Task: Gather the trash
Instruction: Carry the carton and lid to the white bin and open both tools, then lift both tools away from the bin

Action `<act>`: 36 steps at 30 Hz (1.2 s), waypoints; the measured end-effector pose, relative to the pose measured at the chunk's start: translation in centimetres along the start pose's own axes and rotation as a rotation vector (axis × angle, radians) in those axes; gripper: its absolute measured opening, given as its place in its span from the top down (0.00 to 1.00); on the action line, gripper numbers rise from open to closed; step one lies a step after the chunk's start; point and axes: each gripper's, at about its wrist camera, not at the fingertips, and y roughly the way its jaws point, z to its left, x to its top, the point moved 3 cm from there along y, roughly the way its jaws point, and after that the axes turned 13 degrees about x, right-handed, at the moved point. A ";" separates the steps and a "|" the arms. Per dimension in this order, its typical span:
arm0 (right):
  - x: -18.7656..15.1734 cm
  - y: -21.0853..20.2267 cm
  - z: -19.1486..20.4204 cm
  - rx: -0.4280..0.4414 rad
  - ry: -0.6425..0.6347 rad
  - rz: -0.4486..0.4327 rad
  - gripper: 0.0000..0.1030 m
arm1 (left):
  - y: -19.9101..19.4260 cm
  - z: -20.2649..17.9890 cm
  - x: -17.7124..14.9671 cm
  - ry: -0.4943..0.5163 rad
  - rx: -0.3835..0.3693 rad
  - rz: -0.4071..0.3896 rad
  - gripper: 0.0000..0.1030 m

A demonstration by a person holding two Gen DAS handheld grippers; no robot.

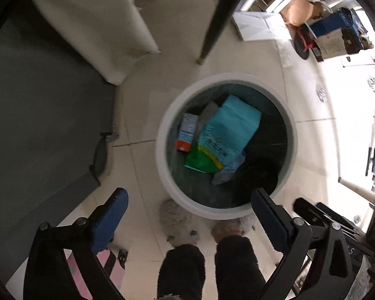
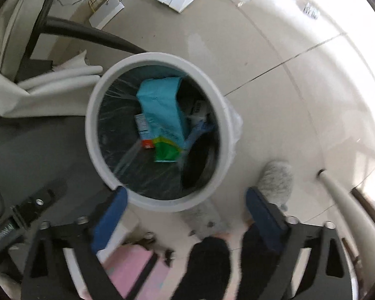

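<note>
Hanging above the white bin (image 1: 162, 147), the left claw (image 1: 187, 215) stands spread wide with nothing between its blue pads, and the right claw (image 2: 185, 207) is released and empty in the same way. The trash lies already inside the bin: a teal packet (image 1: 231, 131) with a green and yellow end, a small carton (image 1: 187, 132) with an orange base just beside it, and some pale blue plastic underneath. A clear liner (image 2: 127, 160) covers the inside wall. The person's feet in grey fluffy slippers (image 1: 177, 220) stand touching the bin's near side. I think the danger now is a knock: if a foot or a lowered claw pushes the rim, the light bin could tip and spill. Both views are blurred, so small pieces on the floor may be overlooked.
</note>
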 end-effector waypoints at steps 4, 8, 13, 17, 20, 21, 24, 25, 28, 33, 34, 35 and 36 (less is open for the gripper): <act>-0.4 -1.5 0.6 -0.090 -0.065 -0.029 0.04 | -2.1 0.8 -0.7 -0.006 0.069 -0.076 0.02; -0.8 -3.9 2.0 -0.150 -0.125 -0.056 0.04 | -4.5 1.4 -1.6 -0.011 0.088 -0.105 0.02; -1.9 -8.1 4.0 -0.205 -0.167 -0.100 0.04 | -8.3 2.4 -3.0 -0.021 0.097 -0.134 0.02; -3.1 -11.8 5.7 -0.216 -0.191 -0.128 0.04 | -11.0 3.1 -4.3 -0.026 0.099 -0.155 0.02; -4.2 -14.6 7.2 -0.218 -0.208 -0.144 0.04 | -13.8 3.9 -5.5 -0.028 0.094 -0.172 0.02; -4.7 -15.5 7.8 -0.217 -0.214 -0.148 0.04 | -14.5 3.9 -5.8 -0.027 0.093 -0.175 0.02; -6.1 -18.3 9.5 -0.214 -0.233 -0.163 0.04 | -17.5 4.5 -7.1 -0.025 0.089 -0.186 0.02; -6.6 -19.3 10.1 -0.212 -0.238 -0.169 0.04 | -18.7 4.8 -7.7 -0.024 0.085 -0.188 0.02; -8.5 -22.5 11.9 -0.198 -0.247 -0.182 0.04 | -21.9 5.2 -9.1 -0.013 0.086 -0.201 0.02; -11.5 -27.6 14.4 -0.172 -0.251 -0.203 0.04 | -27.1 6.0 -11.5 0.014 0.079 -0.217 0.02; -12.2 -28.8 14.9 -0.160 -0.246 -0.206 0.04 | -28.3 6.2 -12.0 0.023 0.082 -0.225 0.02; -12.7 -29.6 15.2 -0.152 -0.241 -0.208 0.04 | -29.2 6.3 -12.4 0.028 0.083 -0.229 0.02; -13.3 -30.6 15.6 -0.136 -0.231 -0.211 0.04 | -30.3 6.4 -12.7 0.034 0.083 -0.233 0.02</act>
